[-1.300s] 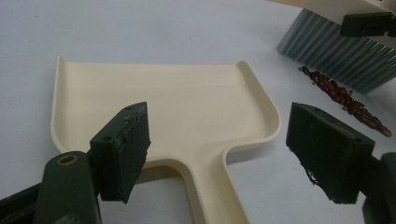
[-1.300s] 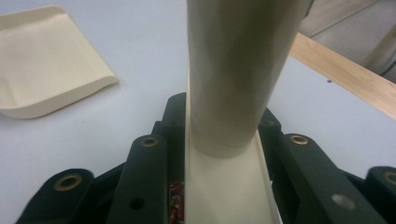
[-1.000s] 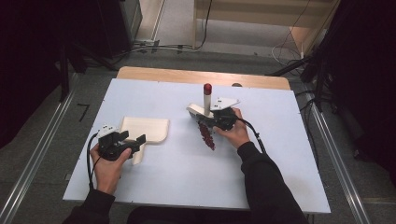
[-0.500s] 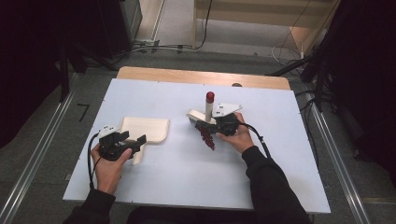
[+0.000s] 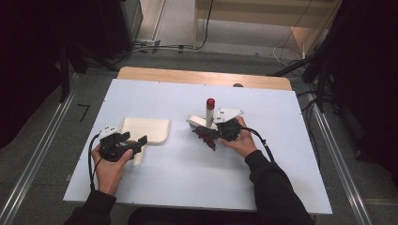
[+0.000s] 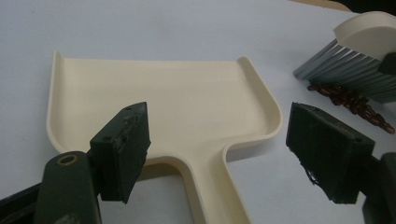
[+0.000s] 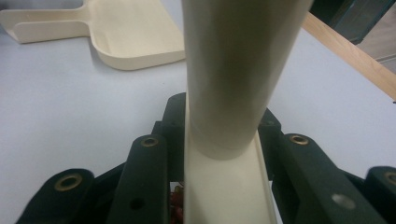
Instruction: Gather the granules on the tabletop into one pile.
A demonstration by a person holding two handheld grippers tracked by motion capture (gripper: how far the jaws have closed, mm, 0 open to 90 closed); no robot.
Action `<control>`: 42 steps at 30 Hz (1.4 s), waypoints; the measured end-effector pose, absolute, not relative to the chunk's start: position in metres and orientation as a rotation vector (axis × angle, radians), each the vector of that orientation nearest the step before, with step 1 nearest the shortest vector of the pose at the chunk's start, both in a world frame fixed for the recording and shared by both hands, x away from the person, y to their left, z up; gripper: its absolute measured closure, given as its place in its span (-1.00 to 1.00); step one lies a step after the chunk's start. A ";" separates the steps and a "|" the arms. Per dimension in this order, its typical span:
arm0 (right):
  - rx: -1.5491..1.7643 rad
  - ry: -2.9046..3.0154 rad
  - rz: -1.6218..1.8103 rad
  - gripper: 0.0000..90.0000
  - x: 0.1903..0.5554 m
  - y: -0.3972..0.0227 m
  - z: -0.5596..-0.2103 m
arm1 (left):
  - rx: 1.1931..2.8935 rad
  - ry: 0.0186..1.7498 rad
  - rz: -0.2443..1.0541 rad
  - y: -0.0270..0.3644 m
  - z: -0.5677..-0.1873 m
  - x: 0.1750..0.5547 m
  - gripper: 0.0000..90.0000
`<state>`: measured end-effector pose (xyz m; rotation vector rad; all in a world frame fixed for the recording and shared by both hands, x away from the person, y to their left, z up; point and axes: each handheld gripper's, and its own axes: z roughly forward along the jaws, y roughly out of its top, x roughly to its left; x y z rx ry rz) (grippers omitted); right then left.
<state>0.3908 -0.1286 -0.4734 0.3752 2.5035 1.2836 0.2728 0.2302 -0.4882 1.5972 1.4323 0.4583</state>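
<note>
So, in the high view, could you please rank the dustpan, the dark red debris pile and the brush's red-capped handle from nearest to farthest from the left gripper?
1. Dustpan: right by the left gripper, its handle beneath the open jaws.
2. Dark red debris pile: mid-table, to the right, under the brush.
3. Red-capped handle: farther right and back, upright in the right gripper.

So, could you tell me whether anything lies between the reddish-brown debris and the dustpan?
Nothing visible does: only bare table separates the debris, beside the brush, from the dustpan.
</note>
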 end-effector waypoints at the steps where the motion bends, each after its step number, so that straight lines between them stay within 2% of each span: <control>1: 0.372 2.501 1.287 0.43 0.390 -0.129 -0.474 | 1.597 1.433 0.460 0.230 -0.488 0.273 -0.50; 23: 0.348 2.496 1.289 0.43 0.384 -0.133 -0.473 | 1.600 1.434 0.460 0.229 -0.488 0.273 -0.50; 42: 0.469 2.426 1.293 0.43 0.393 -0.142 -0.464 | 1.600 1.437 0.459 0.229 -0.489 0.273 -0.50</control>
